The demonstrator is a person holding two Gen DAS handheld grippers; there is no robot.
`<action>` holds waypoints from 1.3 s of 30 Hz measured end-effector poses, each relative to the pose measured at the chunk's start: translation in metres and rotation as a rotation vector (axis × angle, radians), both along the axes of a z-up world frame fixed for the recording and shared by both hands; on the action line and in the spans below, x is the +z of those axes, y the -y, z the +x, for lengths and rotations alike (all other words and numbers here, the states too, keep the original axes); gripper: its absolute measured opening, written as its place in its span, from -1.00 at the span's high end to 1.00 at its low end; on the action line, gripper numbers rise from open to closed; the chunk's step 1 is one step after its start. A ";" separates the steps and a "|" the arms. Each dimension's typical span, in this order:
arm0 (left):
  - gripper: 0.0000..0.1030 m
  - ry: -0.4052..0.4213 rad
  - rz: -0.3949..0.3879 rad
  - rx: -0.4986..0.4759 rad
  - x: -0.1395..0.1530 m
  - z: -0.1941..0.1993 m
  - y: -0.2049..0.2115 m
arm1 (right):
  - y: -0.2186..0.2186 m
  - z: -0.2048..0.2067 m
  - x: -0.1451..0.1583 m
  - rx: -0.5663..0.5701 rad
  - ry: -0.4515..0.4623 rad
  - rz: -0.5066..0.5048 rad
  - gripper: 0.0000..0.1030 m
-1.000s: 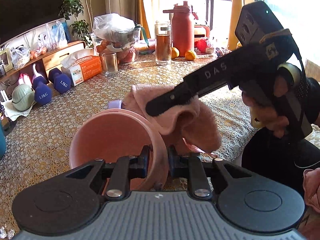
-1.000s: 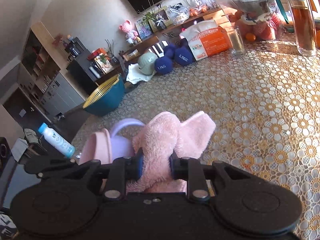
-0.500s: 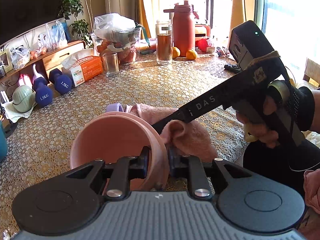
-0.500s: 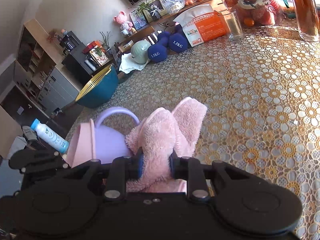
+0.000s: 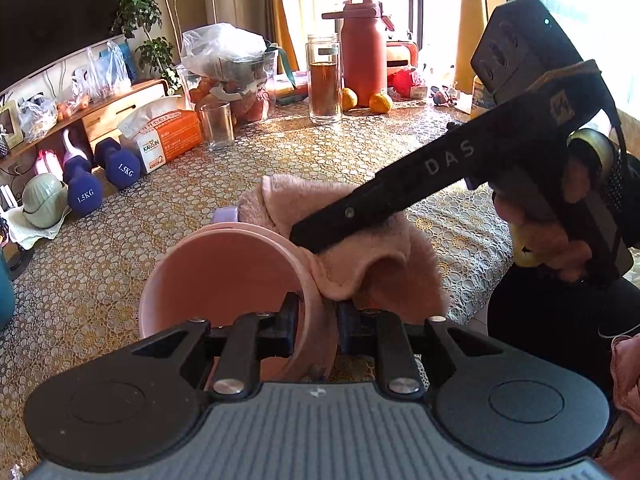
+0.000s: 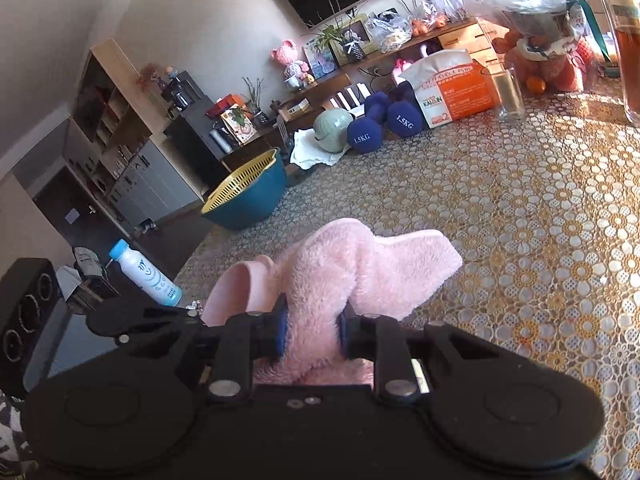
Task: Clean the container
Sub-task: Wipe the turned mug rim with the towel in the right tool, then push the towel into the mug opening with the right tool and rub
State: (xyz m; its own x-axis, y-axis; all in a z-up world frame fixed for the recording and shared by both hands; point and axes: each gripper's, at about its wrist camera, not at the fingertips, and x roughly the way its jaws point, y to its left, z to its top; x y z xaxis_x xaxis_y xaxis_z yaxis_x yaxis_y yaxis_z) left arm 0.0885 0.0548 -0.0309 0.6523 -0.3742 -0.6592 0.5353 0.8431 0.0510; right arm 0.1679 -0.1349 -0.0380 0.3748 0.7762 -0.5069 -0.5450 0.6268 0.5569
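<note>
My left gripper (image 5: 313,320) is shut on the right wall of a pink round container (image 5: 216,276), held tilted above the table with its mouth toward the camera. A lilac part (image 5: 226,213) shows behind its rim. My right gripper (image 6: 311,330) is shut on a fluffy pink cloth (image 6: 356,268). In the left wrist view the right gripper's black body (image 5: 440,176) reaches in from the right, and the cloth (image 5: 384,264) lies draped against the container's outer right side and rim. The container's rim (image 6: 236,292) shows left of the cloth in the right wrist view.
The table has a gold lace cloth (image 5: 360,160). At its far side stand a glass (image 5: 218,126), a tea jar (image 5: 324,80), a red flask (image 5: 366,48), oranges (image 5: 380,102), a tissue box (image 5: 168,140) and blue dumbbells (image 5: 120,166). A blue bowl with a yellow strainer (image 6: 248,192) and a bottle (image 6: 146,274) sit left.
The cloth dipped low beside the container half a second ago and has now risen again to the rim. The right gripper moved up with it. The container stayed held.
</note>
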 end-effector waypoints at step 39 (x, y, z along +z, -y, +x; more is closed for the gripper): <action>0.63 -0.044 0.018 -0.040 0.006 0.009 0.019 | 0.023 -0.004 -0.023 -0.018 -0.045 -0.074 0.57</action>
